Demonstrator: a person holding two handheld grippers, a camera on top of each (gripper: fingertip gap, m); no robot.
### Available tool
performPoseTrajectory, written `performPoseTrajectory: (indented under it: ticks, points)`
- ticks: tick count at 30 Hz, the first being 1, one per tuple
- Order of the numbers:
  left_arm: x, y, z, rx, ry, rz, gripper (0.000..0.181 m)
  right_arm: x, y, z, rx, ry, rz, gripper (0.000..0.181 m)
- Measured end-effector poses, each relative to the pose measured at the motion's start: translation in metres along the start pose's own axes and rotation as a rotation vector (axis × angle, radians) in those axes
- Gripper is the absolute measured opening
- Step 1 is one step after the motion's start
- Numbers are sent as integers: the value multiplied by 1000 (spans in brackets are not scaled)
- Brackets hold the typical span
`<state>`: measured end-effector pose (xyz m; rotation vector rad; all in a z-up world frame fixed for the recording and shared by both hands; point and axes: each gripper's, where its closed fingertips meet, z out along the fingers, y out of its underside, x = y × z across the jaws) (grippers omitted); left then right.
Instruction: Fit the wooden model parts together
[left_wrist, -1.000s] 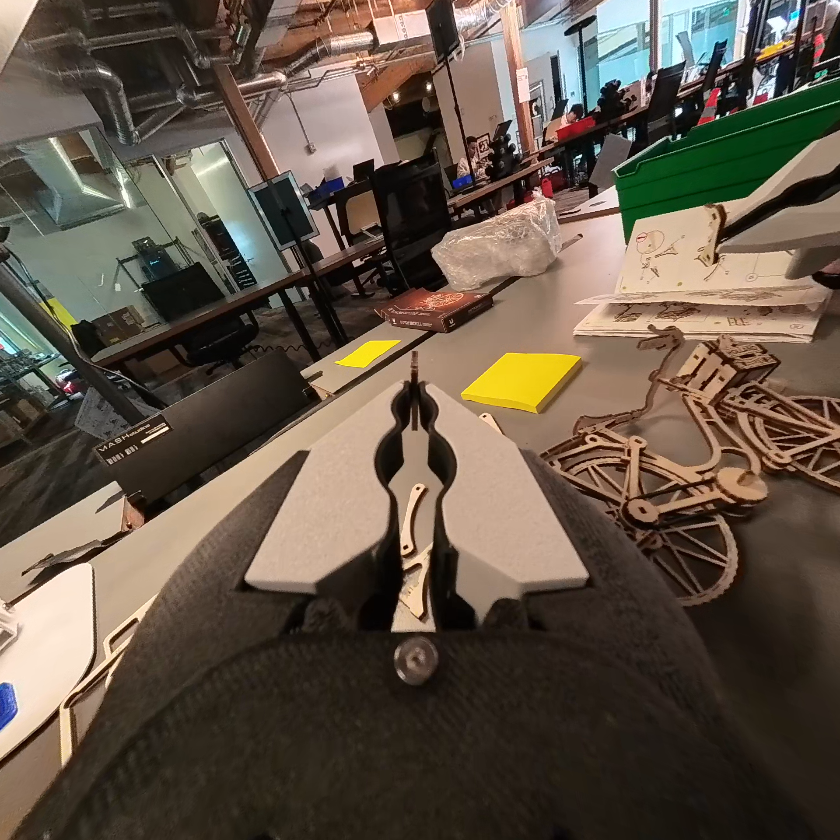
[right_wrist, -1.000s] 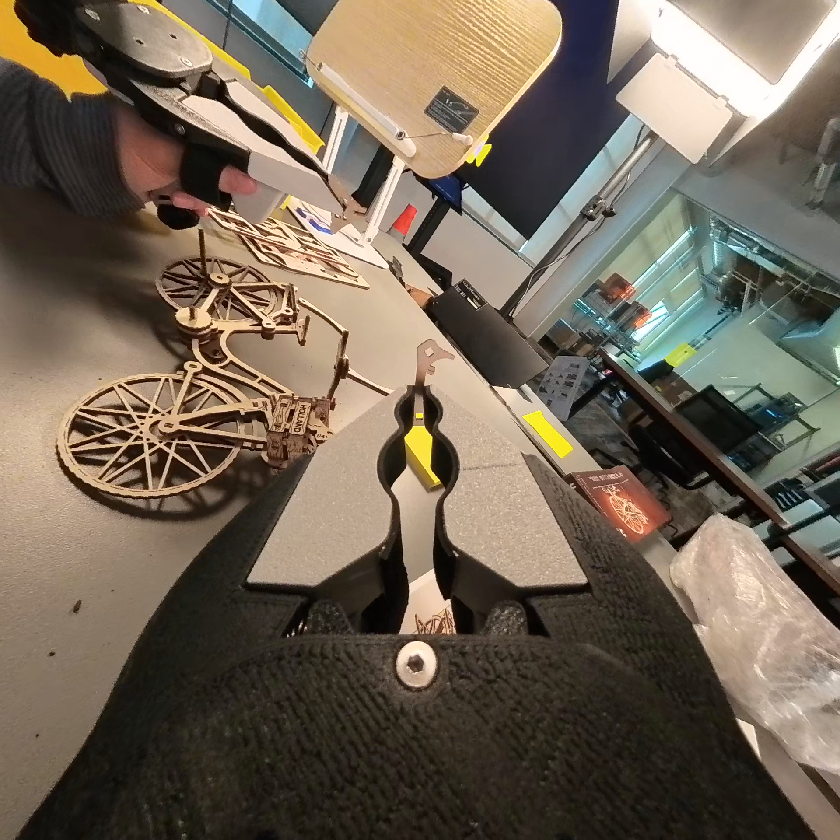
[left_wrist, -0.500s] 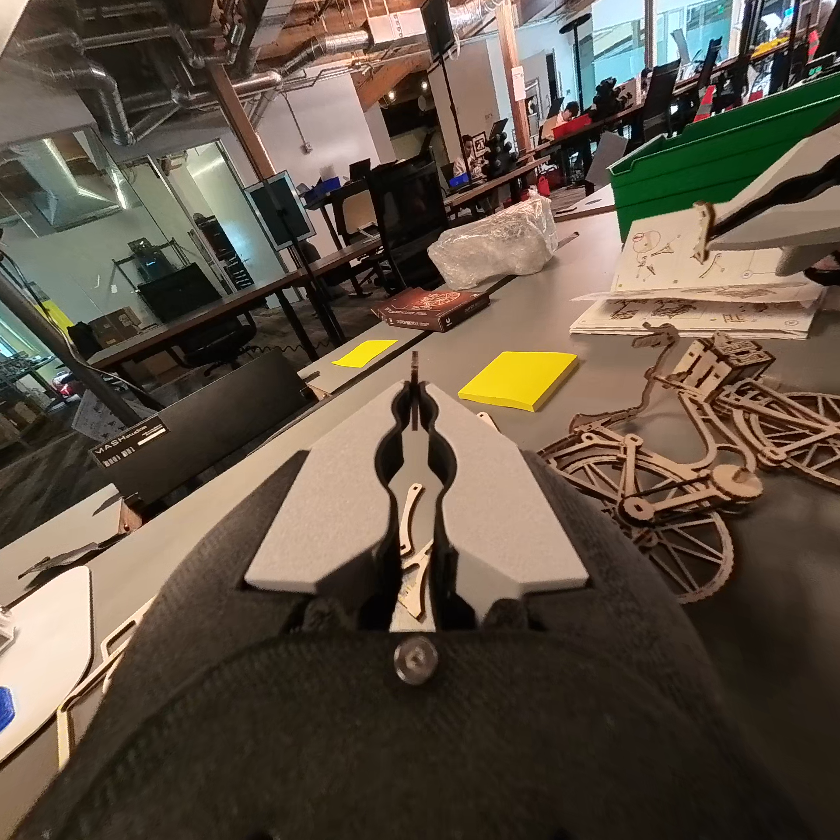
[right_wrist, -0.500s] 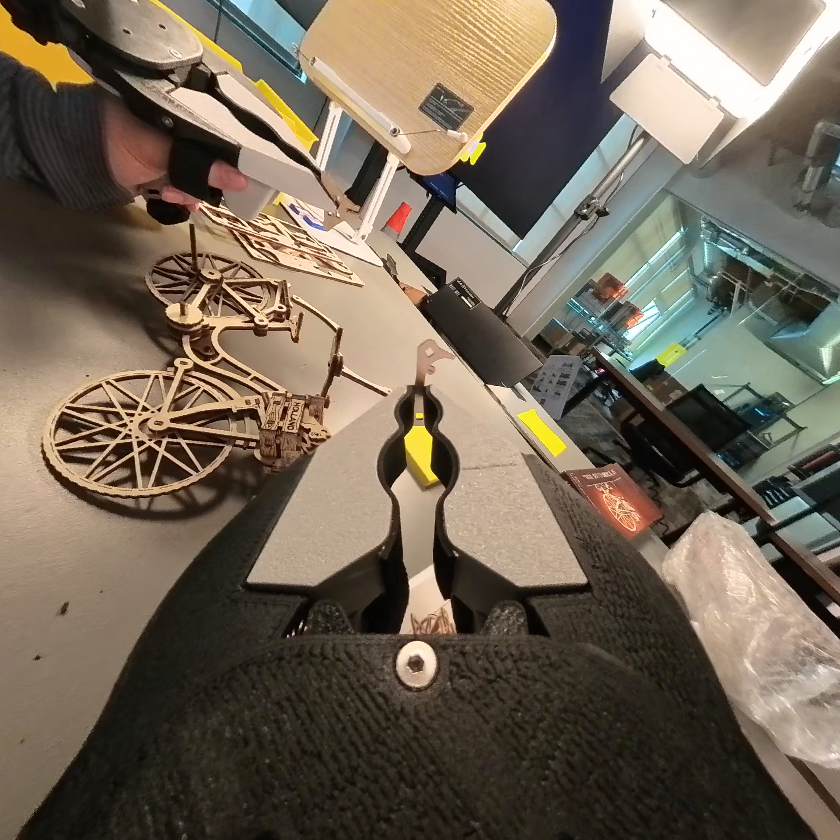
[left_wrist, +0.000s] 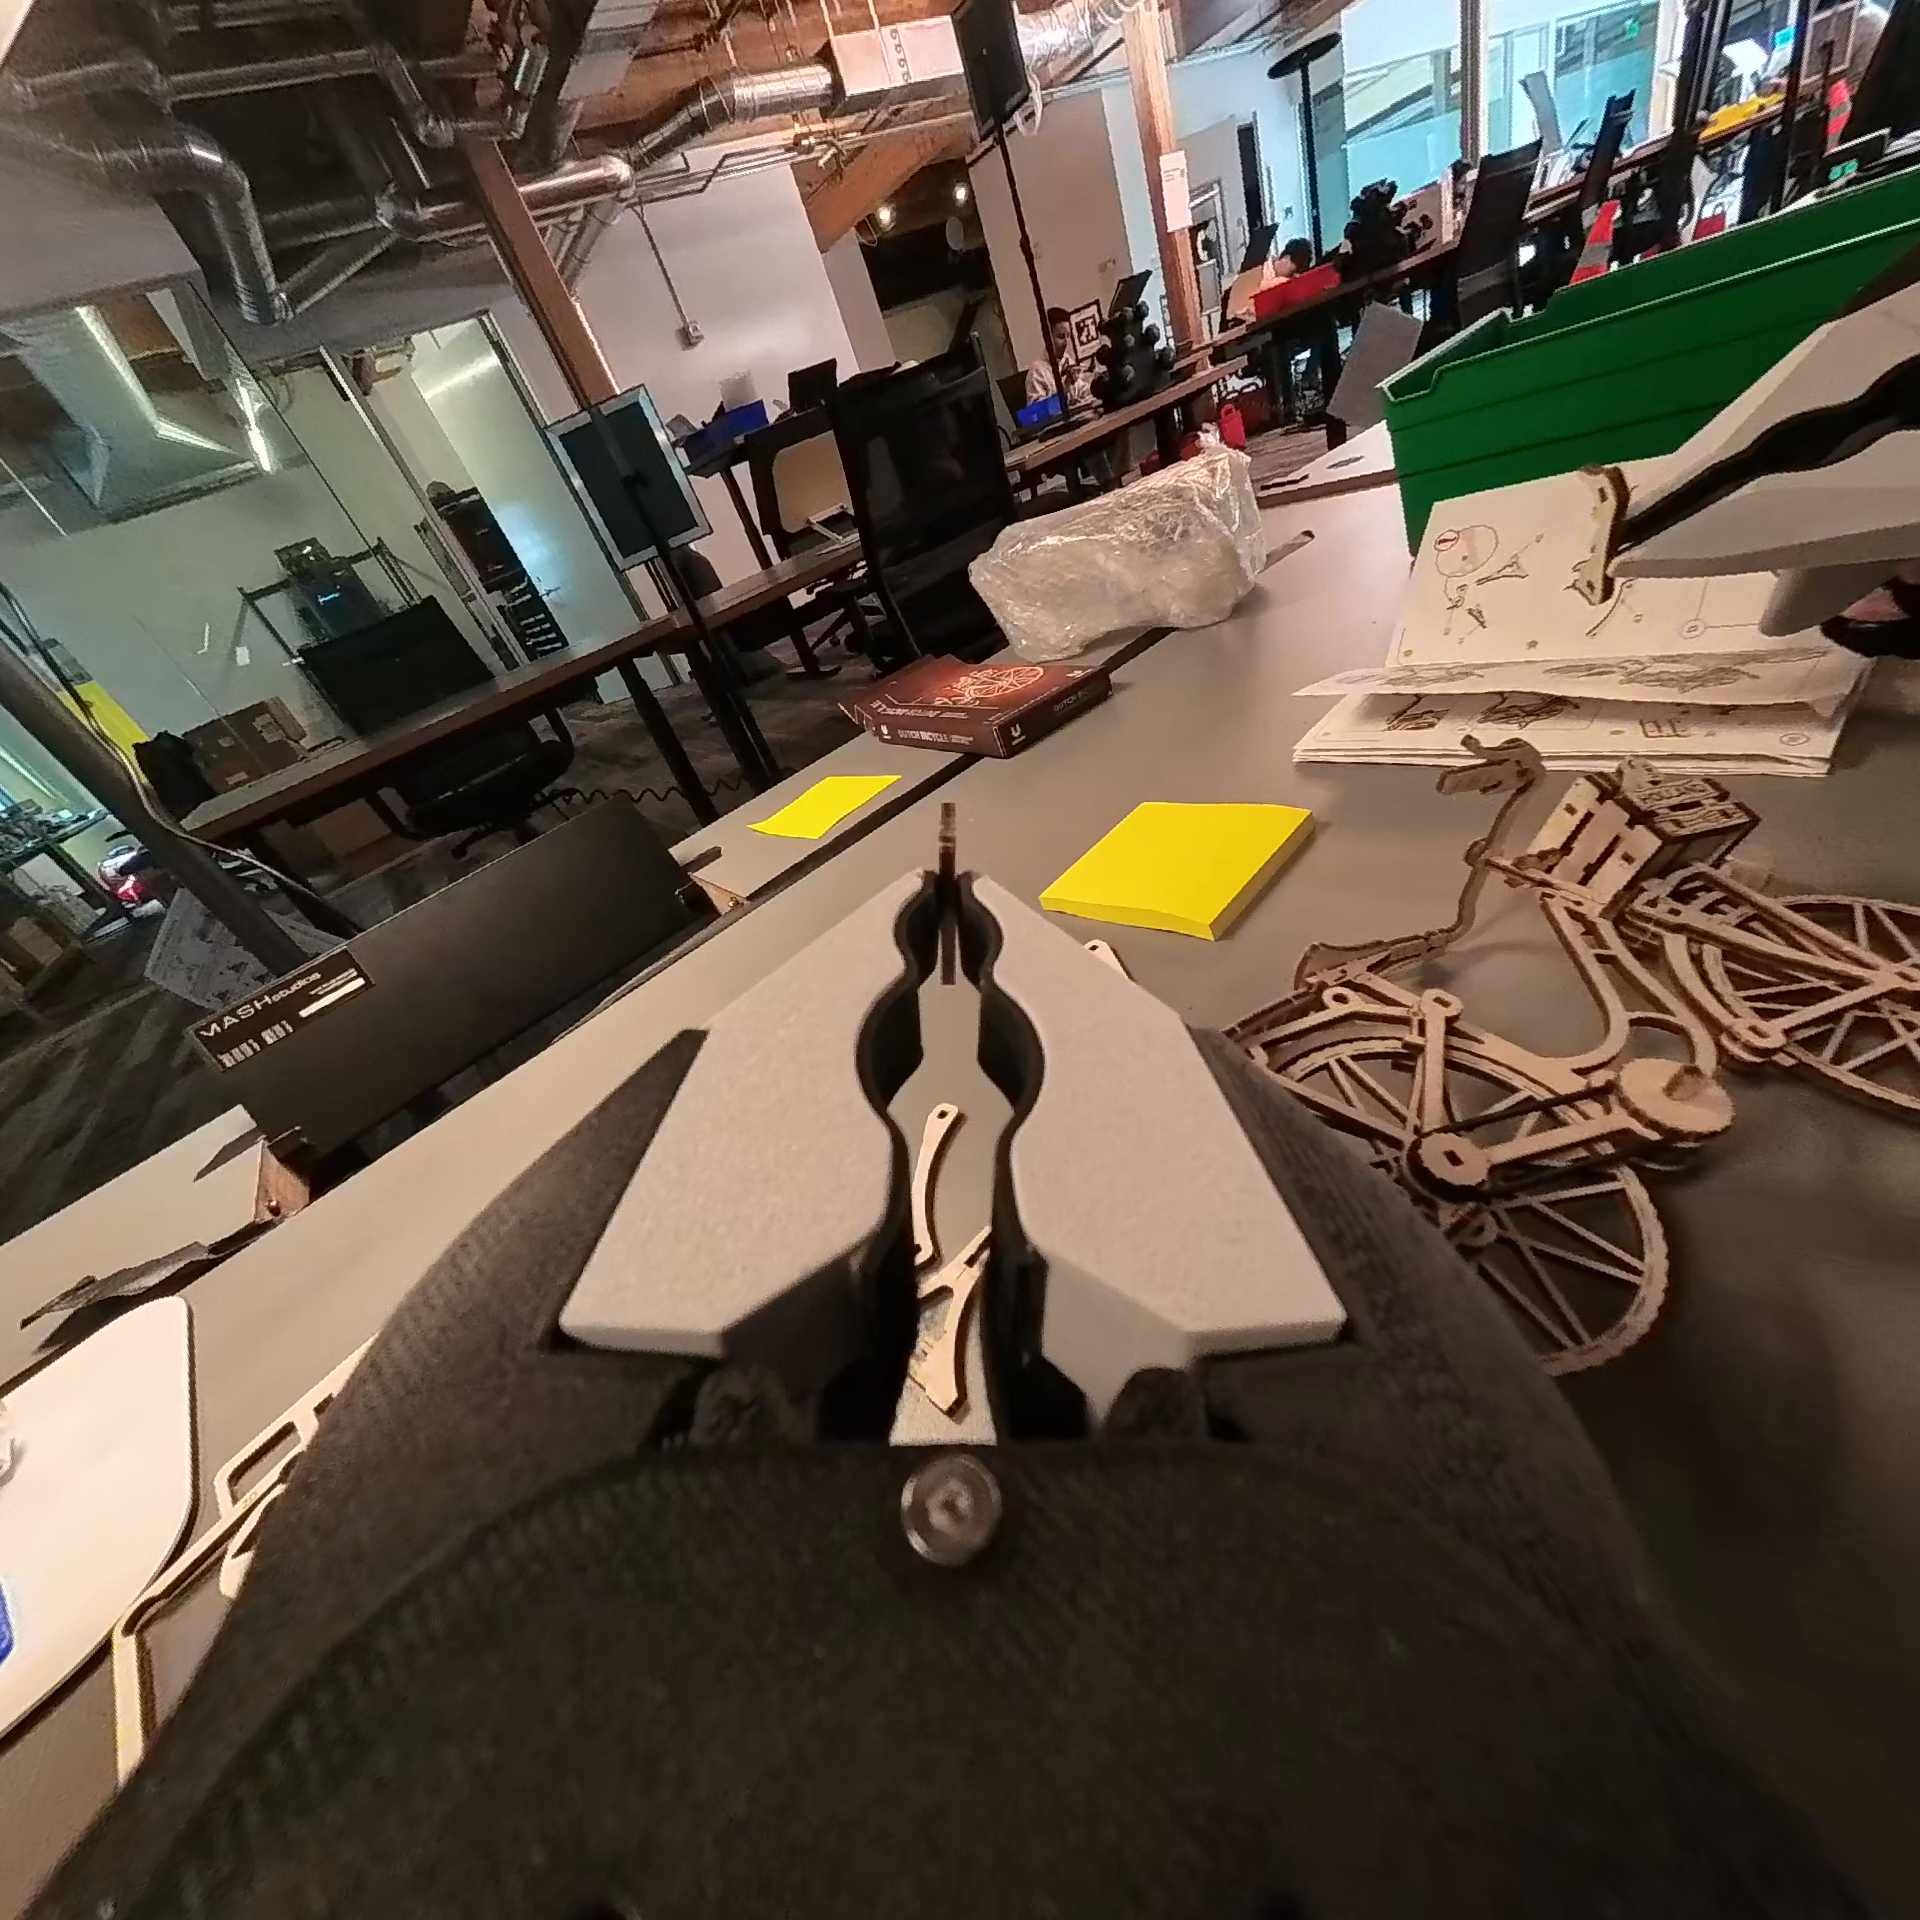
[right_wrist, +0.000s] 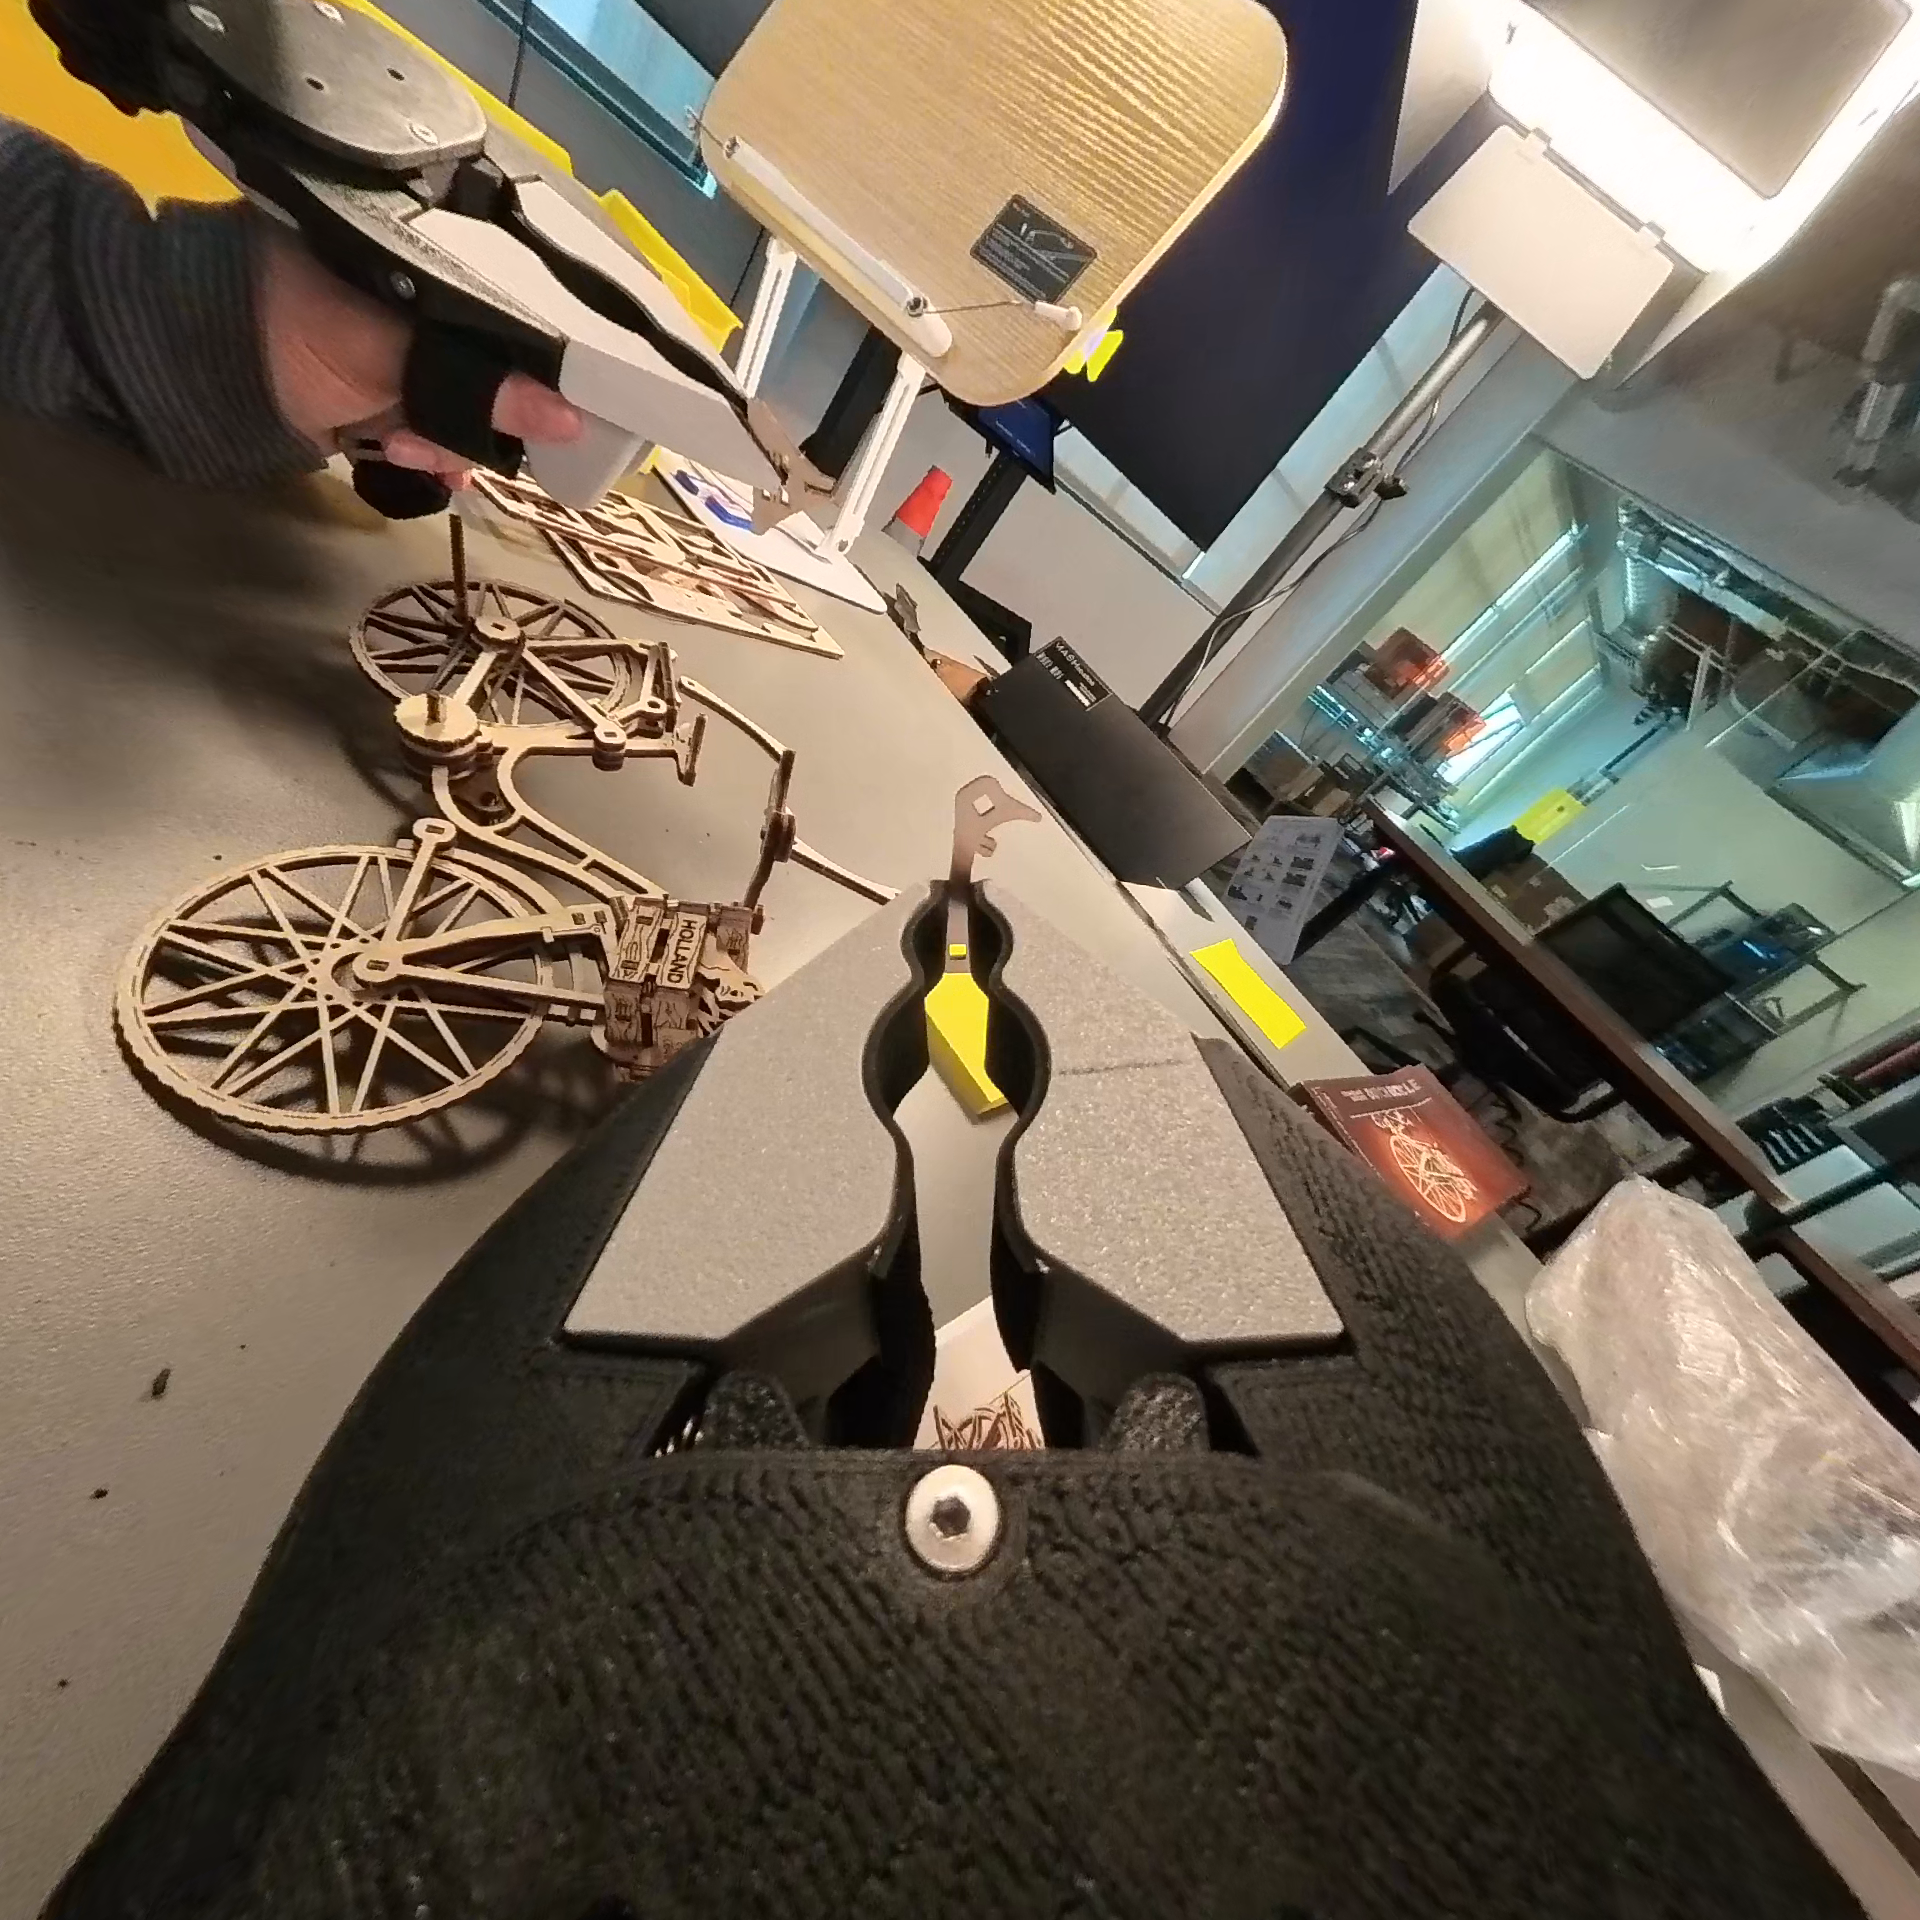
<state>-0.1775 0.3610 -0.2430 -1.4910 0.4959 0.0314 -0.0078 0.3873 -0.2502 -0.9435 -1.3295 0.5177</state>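
I have the grey bench (left_wrist: 1766, 1507) carrying the wooden bicycle model (right_wrist: 416, 935), flat on its side at centre left of the right wrist view, so its joints face up for fitting. My left tool (left_wrist: 945, 883) is pinched on a thin wooden strip (left_wrist: 945, 831), edge-on at frame centre. My right tool (right_wrist: 961, 894) clamps a small hooked wooden piece (right_wrist: 987, 821), raised above the bench, I judge ready to mate.

bicycle model (left_wrist: 1538, 1081) on table (left_wrist: 1766, 1455), booklet (left_wrist: 1579, 675) behind, sticky pad (left_wrist: 1179, 868) left
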Motion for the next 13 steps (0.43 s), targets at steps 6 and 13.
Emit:
performPoseTrajectory:
  ticks: [6,13]
  points:
    - [0,0,0,-1,1,0,1,0,0,0,1,-5,3,0]
    - [0,0,0,-2,3,-1,1,-1,-1,0,4,-7,3,1]
